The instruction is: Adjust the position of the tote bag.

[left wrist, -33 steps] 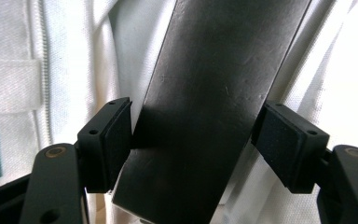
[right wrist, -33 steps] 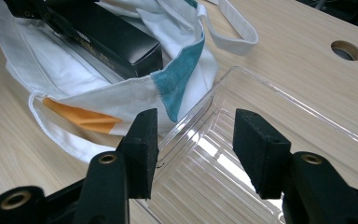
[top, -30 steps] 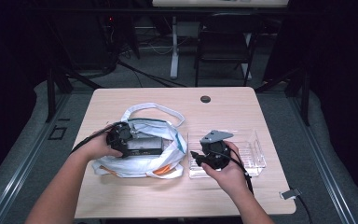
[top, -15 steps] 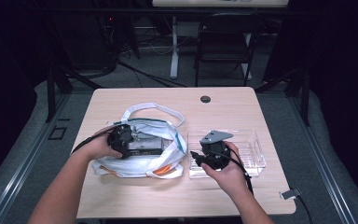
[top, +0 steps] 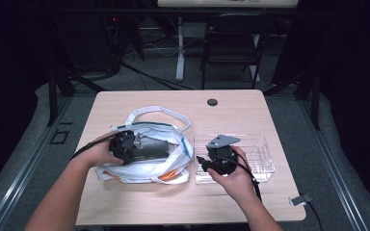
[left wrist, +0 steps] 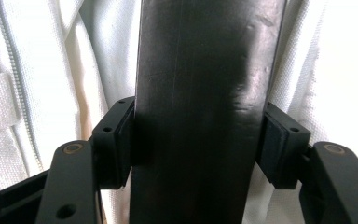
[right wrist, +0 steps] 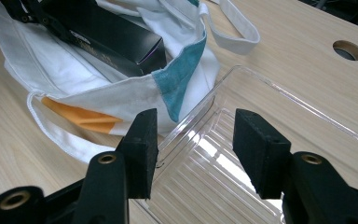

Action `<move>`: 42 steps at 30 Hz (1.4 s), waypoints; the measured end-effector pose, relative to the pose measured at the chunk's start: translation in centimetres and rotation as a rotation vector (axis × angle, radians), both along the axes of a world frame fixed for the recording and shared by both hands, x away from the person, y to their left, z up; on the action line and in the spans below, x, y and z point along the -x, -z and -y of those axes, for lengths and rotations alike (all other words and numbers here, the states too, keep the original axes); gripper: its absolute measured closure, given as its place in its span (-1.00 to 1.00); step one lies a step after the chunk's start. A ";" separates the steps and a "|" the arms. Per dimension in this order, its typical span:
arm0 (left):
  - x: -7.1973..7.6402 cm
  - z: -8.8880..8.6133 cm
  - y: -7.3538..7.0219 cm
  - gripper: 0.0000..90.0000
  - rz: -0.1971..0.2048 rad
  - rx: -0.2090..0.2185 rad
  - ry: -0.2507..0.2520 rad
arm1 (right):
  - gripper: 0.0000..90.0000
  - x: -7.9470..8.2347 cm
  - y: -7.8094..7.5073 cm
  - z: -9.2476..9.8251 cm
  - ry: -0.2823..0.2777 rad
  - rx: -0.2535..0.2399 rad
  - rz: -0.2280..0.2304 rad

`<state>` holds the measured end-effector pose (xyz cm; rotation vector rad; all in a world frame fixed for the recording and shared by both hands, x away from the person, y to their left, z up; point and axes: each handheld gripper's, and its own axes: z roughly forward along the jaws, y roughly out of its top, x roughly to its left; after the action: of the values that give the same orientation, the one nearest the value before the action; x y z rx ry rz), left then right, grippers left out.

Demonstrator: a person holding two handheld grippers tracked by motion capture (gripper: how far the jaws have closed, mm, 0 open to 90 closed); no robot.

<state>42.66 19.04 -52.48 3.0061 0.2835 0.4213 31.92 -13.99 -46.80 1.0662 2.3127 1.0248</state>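
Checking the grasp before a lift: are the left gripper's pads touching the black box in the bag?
Touching. In the left gripper view both pads press the black box's sides, the jaws having just been closing.

Overhead light brightens the table point(top: 139, 202) against dark surroundings; glare streaks the tray point(right wrist: 242, 163); close-ups soften.

A light wooden table point(top: 125, 202) with a round cable hole point(top: 212, 102) near its far edge stands on grey carpet point(top: 289, 108). Beyond the far edge the room is dark: a black folding chair point(top: 229, 45), a white desk leg point(top: 179, 48) and loose cables point(top: 144, 72) on the floor.
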 end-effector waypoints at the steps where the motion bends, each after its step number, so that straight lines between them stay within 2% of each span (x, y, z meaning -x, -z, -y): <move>1: 0.0 -0.1 0.0 -0.14 0.005 0.003 0.002 | 0.12 0.0 0.0 0.0 -0.001 0.000 -0.001; 22: 0.6 -0.4 -0.3 -0.04 0.040 0.007 0.060 | 0.12 -0.1 0.1 0.1 0.003 0.001 -0.003; 28: 0.7 -0.6 -0.9 -0.03 0.045 0.026 0.064 | 0.12 -0.2 0.2 0.1 0.001 0.005 -0.007; 36: 1.1 -0.9 -1.7 -0.03 0.026 0.059 0.057 | 0.12 -0.2 0.2 0.1 0.003 0.007 -0.006; 42: 1.3 -1.2 -2.6 -0.03 0.026 0.102 0.049 | 0.12 -0.2 0.2 0.2 0.003 0.006 -0.007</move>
<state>41.33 20.19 -49.88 2.8988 0.2216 0.4272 32.12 -14.15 -47.00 1.0730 2.3175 1.0138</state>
